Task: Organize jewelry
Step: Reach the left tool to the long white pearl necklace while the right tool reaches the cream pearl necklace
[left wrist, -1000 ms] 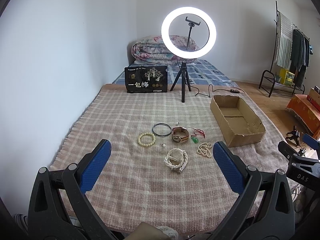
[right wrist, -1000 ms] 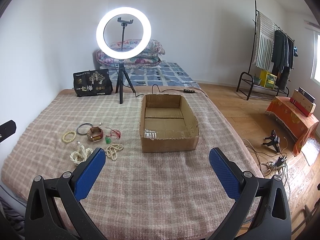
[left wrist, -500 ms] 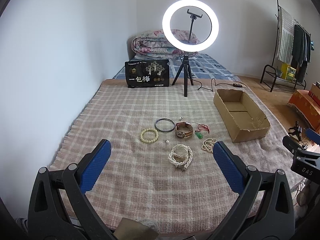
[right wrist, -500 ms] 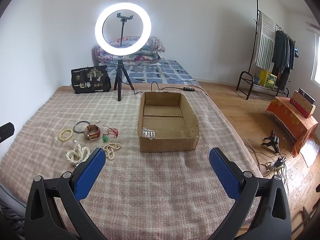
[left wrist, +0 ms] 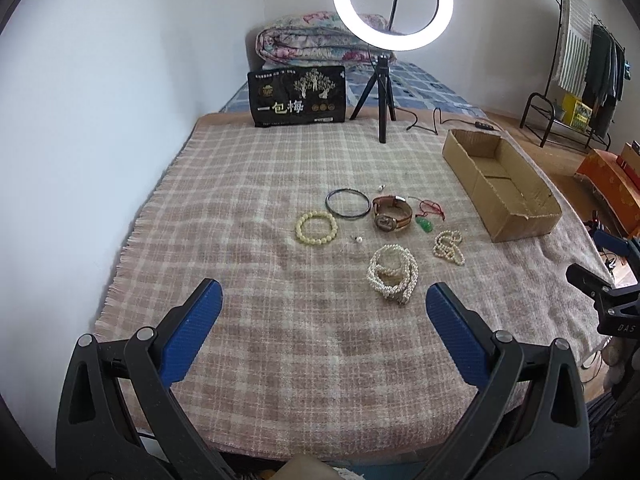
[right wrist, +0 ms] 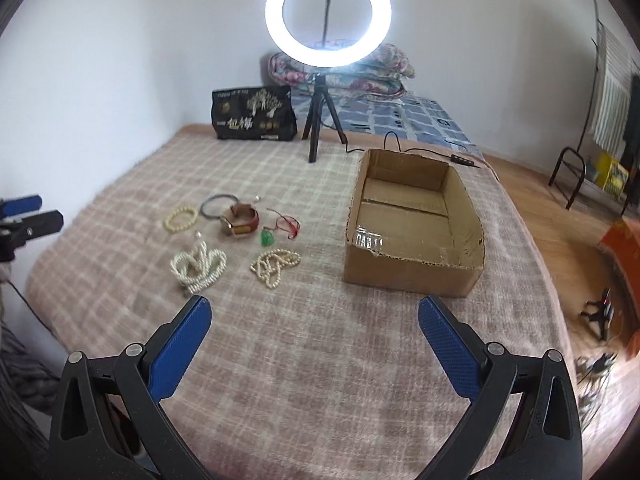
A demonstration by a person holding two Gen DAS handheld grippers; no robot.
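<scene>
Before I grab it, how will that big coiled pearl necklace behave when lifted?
The pearl necklace lies in loose, overlapping loops, so it will likely be floppy and uncoil, dangling from the grip. Its round, glossy beads may slip between the pads. Trailing loops could snag on the fuzzy blanket.

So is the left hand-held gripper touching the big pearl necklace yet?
Apart. The left wrist view shows the left hand-held gripper open and nearer the camera than the big pearl necklace, with bare plaid blanket between its fingertips and the pearls.

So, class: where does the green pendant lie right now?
In the left wrist view the green pendant lies on the blanket, just right of the watch, left of the cardboard box.
</scene>
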